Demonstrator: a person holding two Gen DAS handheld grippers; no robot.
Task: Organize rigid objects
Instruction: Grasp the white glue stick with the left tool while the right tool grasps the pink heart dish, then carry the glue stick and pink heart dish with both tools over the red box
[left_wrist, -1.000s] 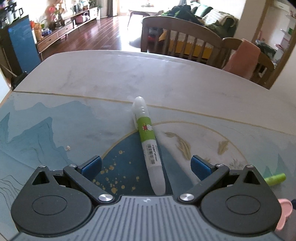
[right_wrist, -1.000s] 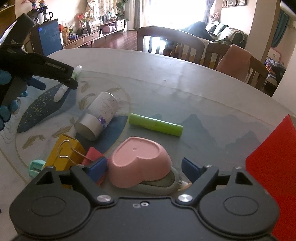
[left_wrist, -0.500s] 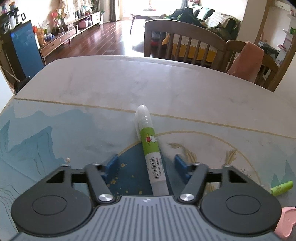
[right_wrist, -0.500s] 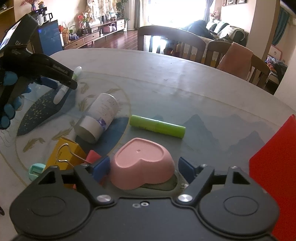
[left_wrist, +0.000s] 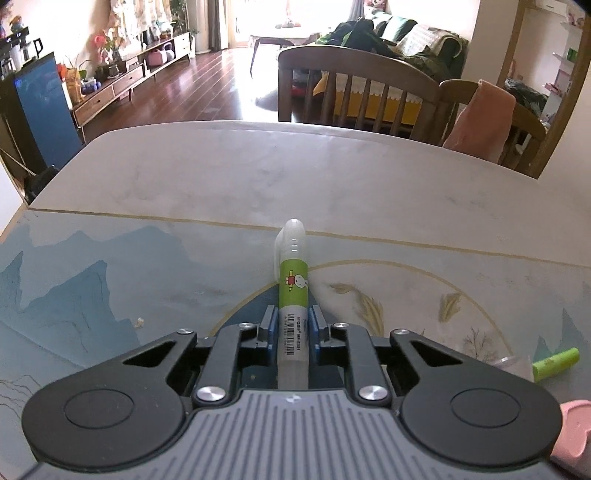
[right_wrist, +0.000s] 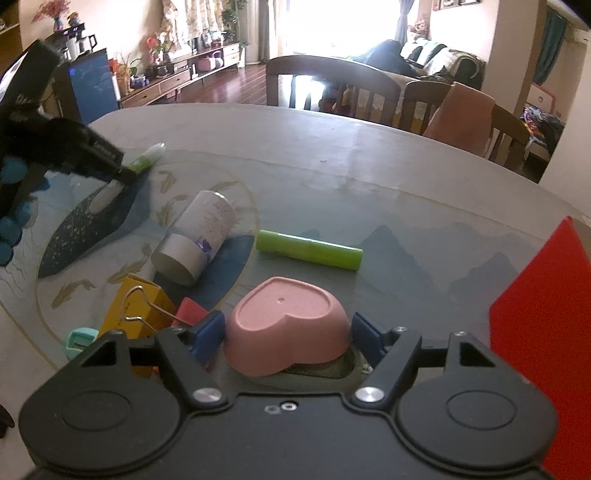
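Observation:
My left gripper (left_wrist: 292, 325) is shut on a white marker with a green label (left_wrist: 293, 291), its clear cap pointing away over the table mat. In the right wrist view the same marker (right_wrist: 142, 162) shows at far left in the left gripper (right_wrist: 125, 173). My right gripper (right_wrist: 287, 330) has its blue pads (right_wrist: 211, 330) on both sides of an upside-down pink heart-shaped dish (right_wrist: 286, 325), close to its sides; contact is unclear.
On the mat lie a green tube (right_wrist: 309, 250), a white cylindrical bottle (right_wrist: 197, 236), a yellow binder clip (right_wrist: 138, 306), a red piece (right_wrist: 190, 311) and a mint sharpener (right_wrist: 79, 339). A red box (right_wrist: 543, 332) stands at right. Wooden chairs (left_wrist: 354, 88) stand behind the table.
My left gripper closed from wide open onto the marker. My right gripper narrowed around the pink heart dish.

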